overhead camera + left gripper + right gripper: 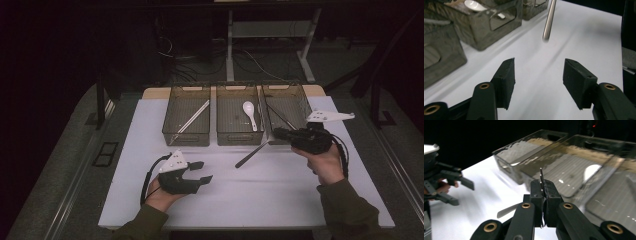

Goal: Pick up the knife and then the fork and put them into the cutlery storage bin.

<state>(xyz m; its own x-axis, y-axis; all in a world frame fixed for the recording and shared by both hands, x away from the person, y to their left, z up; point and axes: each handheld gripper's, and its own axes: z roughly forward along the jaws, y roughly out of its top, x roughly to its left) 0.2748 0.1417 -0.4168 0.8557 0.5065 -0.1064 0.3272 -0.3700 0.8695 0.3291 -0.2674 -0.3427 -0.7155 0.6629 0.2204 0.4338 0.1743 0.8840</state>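
The right gripper pinched a knife, its handle slanting down over the white mat just before the middle bin. The left gripper hung open, empty, over bare mat.

On my left I see a black tongs body with a pale grey three-cornered plate on top, dotted with small dark screw heads, and a black cable looping from its rear. The right tongs are black too, topped by a longer white plate with screw holes, and a black cable curls round the near side. Both of my sleeves are dull olive green, with cuffs at the wrists. Close up, the left tongs have matte black wedge-shaped pads on arms with brass-ringed rivets. The right tongs have the same black links and brass eyelets.
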